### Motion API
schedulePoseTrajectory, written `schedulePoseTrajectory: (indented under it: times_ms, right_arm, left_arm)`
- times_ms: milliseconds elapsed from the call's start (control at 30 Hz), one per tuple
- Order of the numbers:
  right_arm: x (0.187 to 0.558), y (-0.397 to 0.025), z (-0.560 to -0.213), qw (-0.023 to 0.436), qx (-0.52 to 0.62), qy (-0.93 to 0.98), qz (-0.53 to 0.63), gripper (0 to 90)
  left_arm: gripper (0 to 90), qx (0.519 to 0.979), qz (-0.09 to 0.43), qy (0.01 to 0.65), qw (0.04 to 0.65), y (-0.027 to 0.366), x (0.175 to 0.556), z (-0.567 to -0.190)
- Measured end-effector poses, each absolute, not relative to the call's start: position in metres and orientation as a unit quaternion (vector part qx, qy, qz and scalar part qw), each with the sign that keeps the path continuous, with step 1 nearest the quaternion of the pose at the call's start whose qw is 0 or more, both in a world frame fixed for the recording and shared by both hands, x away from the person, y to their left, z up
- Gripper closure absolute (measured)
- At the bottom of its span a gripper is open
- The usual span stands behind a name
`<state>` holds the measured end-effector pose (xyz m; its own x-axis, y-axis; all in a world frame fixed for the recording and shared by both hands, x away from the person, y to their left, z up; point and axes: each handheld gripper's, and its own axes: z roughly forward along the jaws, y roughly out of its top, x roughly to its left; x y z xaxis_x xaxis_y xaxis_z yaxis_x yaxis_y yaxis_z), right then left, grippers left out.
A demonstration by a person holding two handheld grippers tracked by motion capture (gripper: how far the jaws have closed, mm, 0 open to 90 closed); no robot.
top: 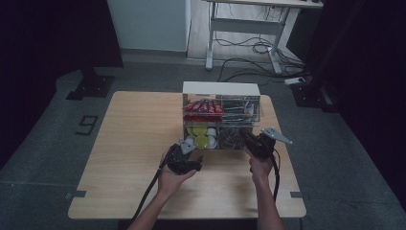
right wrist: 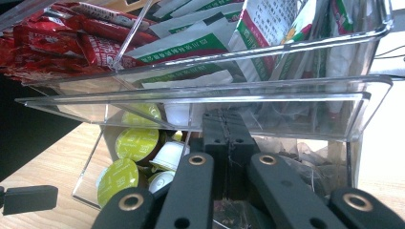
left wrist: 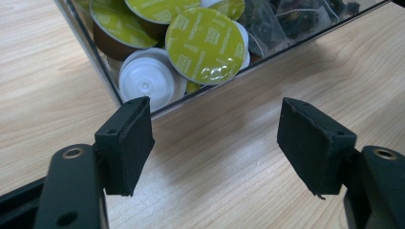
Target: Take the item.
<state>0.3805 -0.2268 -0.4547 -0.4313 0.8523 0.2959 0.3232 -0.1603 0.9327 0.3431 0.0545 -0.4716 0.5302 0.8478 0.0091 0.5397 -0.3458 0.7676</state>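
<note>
Organizer [top: 221, 115] sits on wooden table [top: 134, 143] over grey floor [top: 43, 158].

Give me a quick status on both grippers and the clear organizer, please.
Left gripper open, over bare table short of the organizer. Right gripper shut, jaws inside the tea-bag compartment; grip unclear. Green-lidded capsules untouched. Nothing in the way.

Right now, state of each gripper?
Left gripper: open, holding nothing, jaws just in front of the clear organizer.
Right gripper: shut, jaws pressed together at the organizer's front; nothing visibly held.
</note>
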Motion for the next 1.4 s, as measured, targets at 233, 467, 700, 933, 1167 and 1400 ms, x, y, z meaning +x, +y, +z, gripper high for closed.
schedulePoseTrajectory:
  times_ms: [233,467,700,933,1167,1400]
  right_arm:
    - [0.380,-0.226,-0.455,0.225,0.483,0.607,0.589,89.5]
    - [0.380,-0.224,-0.455,0.225,0.481,0.609,0.589,89.5]
    - [0.380,-0.224,-0.455,0.226,0.481,0.609,0.589,89.5]
    - [0.380,-0.224,-0.455,0.225,0.481,0.610,0.589,89.6]
    - [0.379,-0.222,-0.455,0.224,0.479,0.610,0.590,89.5]
    - [0.378,-0.222,-0.455,0.225,0.478,0.609,0.591,89.5]
  left_arm:
    - [28.2,0.794,0.211,0.434,0.371,0.047,0.347,-0.467]
    - [28.2,0.794,0.213,0.431,0.372,0.041,0.349,-0.464]
    - [28.3,0.790,0.212,0.437,0.375,0.037,0.355,-0.463]
    - [28.4,0.789,0.217,0.442,0.368,0.037,0.360,-0.466]
    - [28.4,0.788,0.221,0.443,0.366,0.033,0.366,-0.472]
    - [28.2,0.784,0.226,0.447,0.367,0.030,0.370,-0.474]
